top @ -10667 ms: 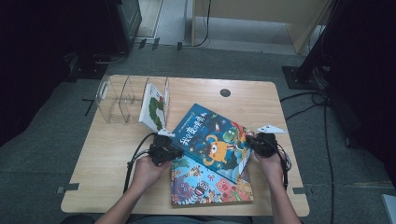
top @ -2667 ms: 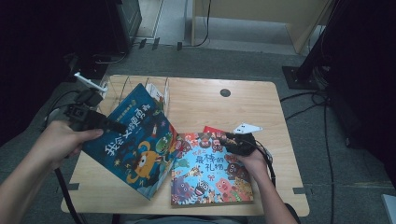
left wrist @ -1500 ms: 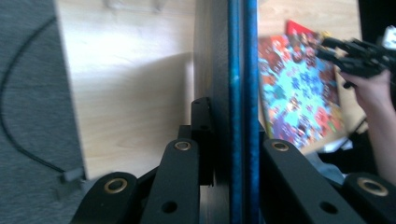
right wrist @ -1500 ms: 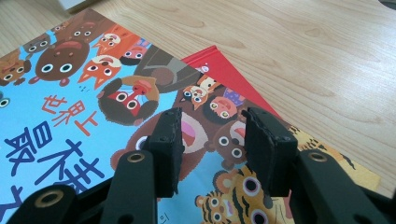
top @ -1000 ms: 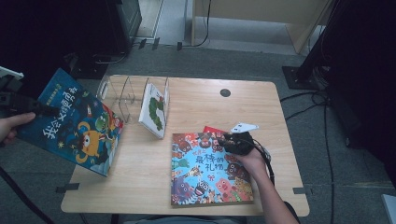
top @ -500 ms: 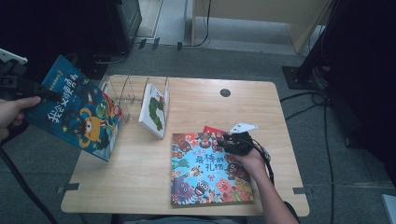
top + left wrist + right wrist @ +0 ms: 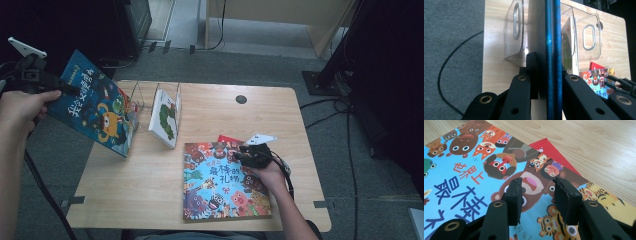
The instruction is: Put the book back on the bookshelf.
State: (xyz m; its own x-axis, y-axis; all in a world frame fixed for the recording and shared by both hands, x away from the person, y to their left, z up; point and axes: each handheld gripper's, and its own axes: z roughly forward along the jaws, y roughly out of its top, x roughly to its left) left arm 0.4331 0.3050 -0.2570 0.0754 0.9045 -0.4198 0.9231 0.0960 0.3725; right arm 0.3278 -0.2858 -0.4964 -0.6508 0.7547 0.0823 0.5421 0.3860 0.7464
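Observation:
My left gripper (image 7: 47,85) is shut on a dark blue picture book (image 7: 97,110), held tilted in the air off the table's left edge, next to the clear wire-handled rack (image 7: 142,100). In the left gripper view the blue book (image 7: 552,50) shows edge-on between the jaws of the left gripper (image 7: 549,82), its edge pointing at the rack (image 7: 516,30). A white book with a green caterpillar (image 7: 165,117) stands in the rack. My right gripper (image 7: 240,156) rests open over a colourful animal book (image 7: 222,182) lying flat; its jaws (image 7: 536,200) hover above the cover (image 7: 461,182), nothing between them.
A red book (image 7: 229,139) peeks from under the colourful book's top edge. The wooden table (image 7: 210,105) has a round cable hole (image 7: 241,99) at the back. A black cable (image 7: 446,75) lies on the grey carpet left of the table.
The left hand has carried the blue book rightward and slightly down, from out over the floor toward the rack at the table's left edge. The right hand has not moved.

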